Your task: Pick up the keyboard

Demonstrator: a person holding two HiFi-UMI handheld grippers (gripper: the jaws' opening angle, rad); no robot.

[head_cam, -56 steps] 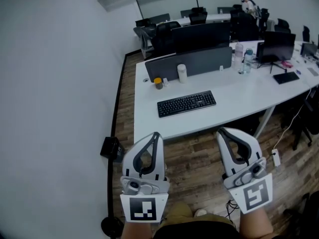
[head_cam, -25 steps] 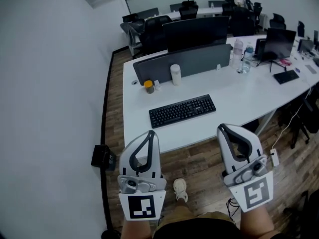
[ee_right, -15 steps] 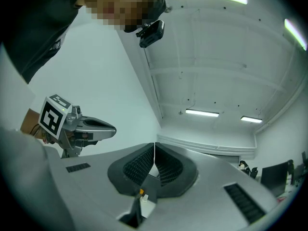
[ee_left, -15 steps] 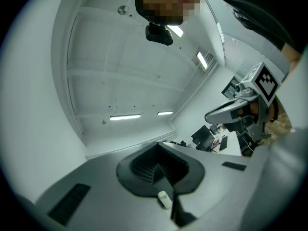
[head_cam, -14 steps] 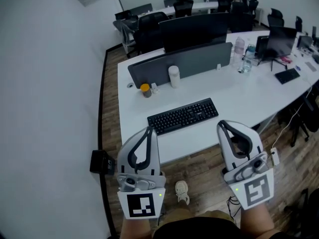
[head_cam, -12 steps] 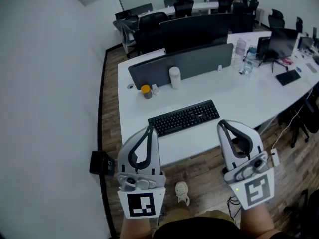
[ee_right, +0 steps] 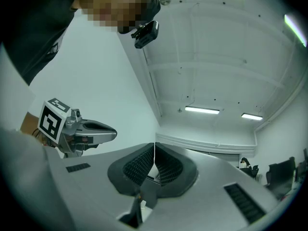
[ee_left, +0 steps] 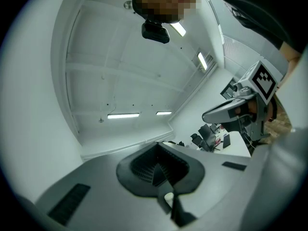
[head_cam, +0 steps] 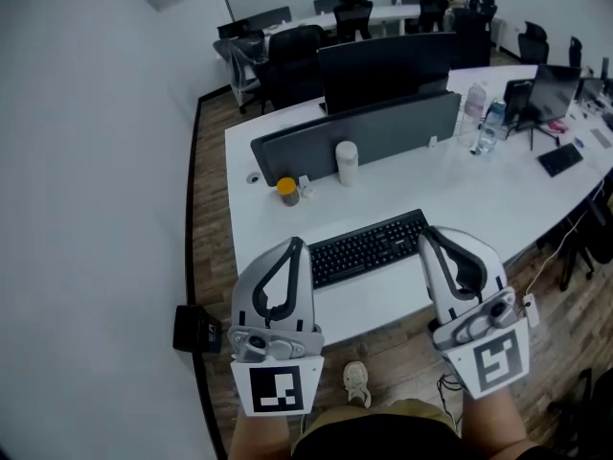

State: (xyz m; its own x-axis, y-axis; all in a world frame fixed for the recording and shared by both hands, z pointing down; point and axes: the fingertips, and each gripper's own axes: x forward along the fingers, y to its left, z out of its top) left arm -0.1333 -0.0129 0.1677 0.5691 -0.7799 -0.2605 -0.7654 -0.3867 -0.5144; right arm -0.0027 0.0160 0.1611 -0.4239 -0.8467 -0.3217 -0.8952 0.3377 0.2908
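Both jaws shut, nothing between them: left gripper (head_cam: 298, 245) lower centre-left, right gripper (head_cam: 427, 234) lower centre-right, both tilted up toward the ceiling. Keyboard (head_cam: 369, 246) flat on white tabletop (head_cam: 479, 185), mid-frame, close to the near edge, slightly skewed, between the two tips. Not gripped yet; right tip overlaps its right end in the head view, contact unclear.

Judgement for this step: tip both down, open jaws before closing in, take one short end each, clamp evenly, lift level.

Around: orange-lidded jar (head_cam: 287, 191) and white cup (head_cam: 347, 161) behind keyboard, grey divider panel (head_cam: 364, 132) and dark monitor (head_cam: 383, 65) further back, bottles (head_cam: 487, 127) upper right. All apart from keyboard, nothing blocking approach. No cable visible; watch for snag on lift. Black box (head_cam: 196, 329) and shoe (head_cam: 356, 381) on floor, bottom of frame.
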